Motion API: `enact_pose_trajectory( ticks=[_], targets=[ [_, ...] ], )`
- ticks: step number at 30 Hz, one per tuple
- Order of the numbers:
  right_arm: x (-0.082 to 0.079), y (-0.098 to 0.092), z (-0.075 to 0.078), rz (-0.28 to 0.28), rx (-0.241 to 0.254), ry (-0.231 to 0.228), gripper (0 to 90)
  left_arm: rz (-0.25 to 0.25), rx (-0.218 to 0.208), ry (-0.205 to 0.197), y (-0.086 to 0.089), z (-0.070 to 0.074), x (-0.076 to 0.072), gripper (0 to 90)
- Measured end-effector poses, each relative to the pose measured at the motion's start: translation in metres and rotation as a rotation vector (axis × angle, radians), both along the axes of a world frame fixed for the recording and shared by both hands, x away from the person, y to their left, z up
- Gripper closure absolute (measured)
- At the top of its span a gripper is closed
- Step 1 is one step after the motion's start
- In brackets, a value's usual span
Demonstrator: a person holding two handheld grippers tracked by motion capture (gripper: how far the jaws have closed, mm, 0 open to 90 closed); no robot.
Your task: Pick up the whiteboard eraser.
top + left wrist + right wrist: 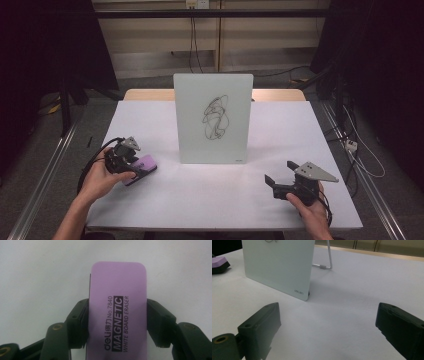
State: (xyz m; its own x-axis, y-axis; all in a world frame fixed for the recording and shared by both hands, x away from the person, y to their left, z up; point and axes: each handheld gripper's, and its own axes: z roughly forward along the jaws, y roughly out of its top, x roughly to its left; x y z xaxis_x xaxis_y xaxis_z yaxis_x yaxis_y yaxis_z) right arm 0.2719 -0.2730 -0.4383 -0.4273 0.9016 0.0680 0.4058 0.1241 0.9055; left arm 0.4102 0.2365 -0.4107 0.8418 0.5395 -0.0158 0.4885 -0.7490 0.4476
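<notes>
Squarely between the left gripper point(117, 322) pads, clamped flat on the table point(225, 195): the purple eraser point(117, 310).

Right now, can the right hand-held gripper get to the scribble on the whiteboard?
Probably yes. The right hand-held gripper is open and holds nothing, and bare table lies between it and the whiteboard, whose scribble faces the person.

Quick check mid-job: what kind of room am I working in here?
Probably a lab or recording bench, not a home. A white-covered table stands among dark curtains, metal floor rails and loose cables. On it sit a small upright whiteboard with a black scribble and a purple magnetic whiteboard eraser.
</notes>
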Motion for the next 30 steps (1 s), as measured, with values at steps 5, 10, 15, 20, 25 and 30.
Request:
enact_pose_trajectory(
  ticks=[5, 10, 15, 20, 25, 30],
  targets=[
    [0.0, 0.0, 0.0, 0.001, -0.002, 0.001, 5.8, 0.022, -0.033, -0.001, 0.002, 0.002, 0.0, 41.0],
    [0.0, 0.0, 0.0, 0.0, -0.003, 0.001, 5.8, 0.037, -0.069, -0.013, 0.003, 0.007, -0.001, 41.1],
    [0.001, 0.0, 0.0, -0.005, 0.003, 0.002, 5.8, 0.053, -0.111, -0.022, 0.0, 0.011, -0.005, 41.1],
    [0.001, 0.0, 0.0, -0.006, 0.005, 0.008, 5.8, 0.069, -0.179, -0.056, -0.002, 0.018, -0.012, 41.1],
    [0.004, -0.001, -0.002, -0.02, 0.005, 0.015, 6.0, 0.072, -0.247, -0.099, -0.003, 0.023, -0.018, 41.1],
    [0.005, -0.002, -0.002, -0.032, 0.005, 0.017, 6.0, 0.071, -0.283, -0.118, -0.007, 0.026, -0.024, 41.1]
  ],
)
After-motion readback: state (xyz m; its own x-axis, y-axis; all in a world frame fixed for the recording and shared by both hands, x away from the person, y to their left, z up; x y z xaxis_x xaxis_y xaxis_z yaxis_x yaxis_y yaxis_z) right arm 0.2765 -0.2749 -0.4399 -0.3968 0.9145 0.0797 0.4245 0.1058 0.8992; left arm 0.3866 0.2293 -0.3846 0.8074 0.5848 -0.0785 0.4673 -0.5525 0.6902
